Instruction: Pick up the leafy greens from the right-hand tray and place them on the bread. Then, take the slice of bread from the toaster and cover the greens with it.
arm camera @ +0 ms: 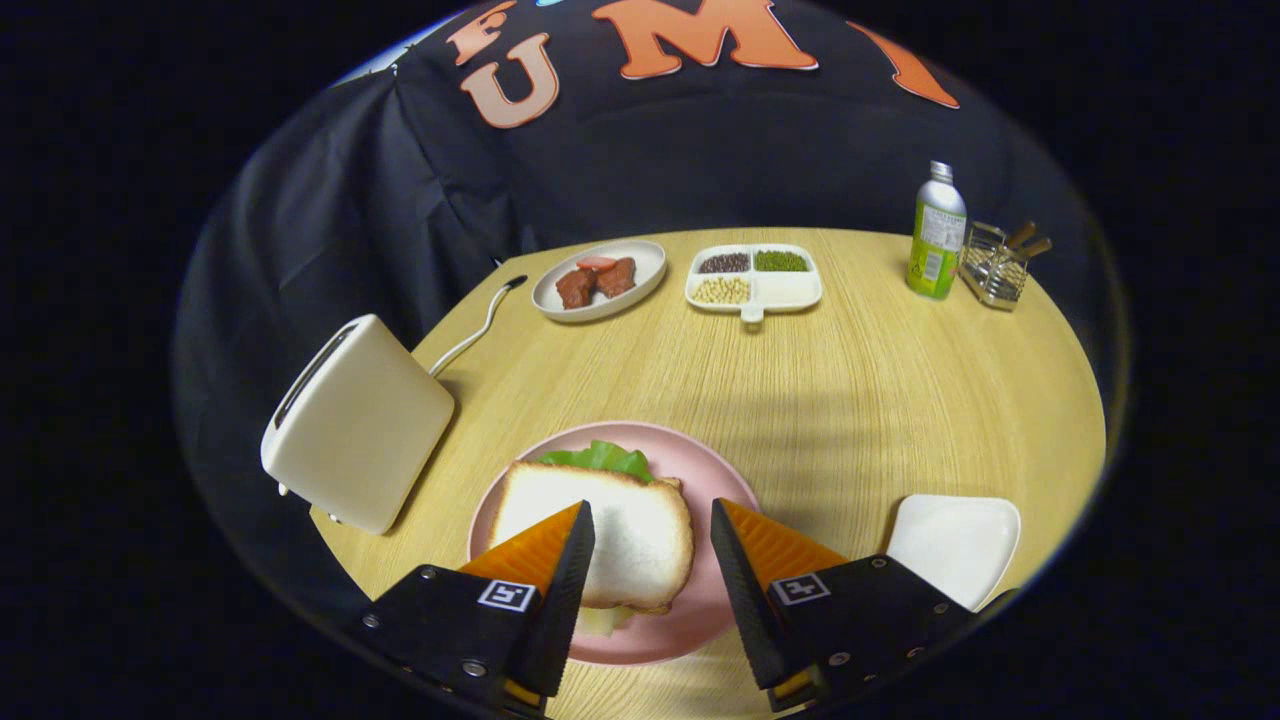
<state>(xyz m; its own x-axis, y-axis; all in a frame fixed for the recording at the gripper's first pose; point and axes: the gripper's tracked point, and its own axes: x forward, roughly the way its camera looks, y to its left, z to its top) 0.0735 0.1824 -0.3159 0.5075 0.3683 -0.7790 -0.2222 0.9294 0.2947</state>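
A slice of white bread (610, 535) lies flat on top of green leafy greens (600, 458), whose frilly edge pokes out at the far side. They rest on a pink plate (700, 470) on the wooden table. My gripper (652, 520) hovers open just above the near part of the bread, one finger on each side, touching nothing. The white toaster (355, 430) stands to the left of the plate, its slot facing up and away. A white tray (955, 545) lies to the right of the plate, bare.
Across the table sit a grey oval dish with brown and red food pieces (600, 280), a divided white tray of beans (752, 277), a green bottle (937, 235) and a wire rack (995, 265). The toaster's white cord (475, 330) runs back off the table.
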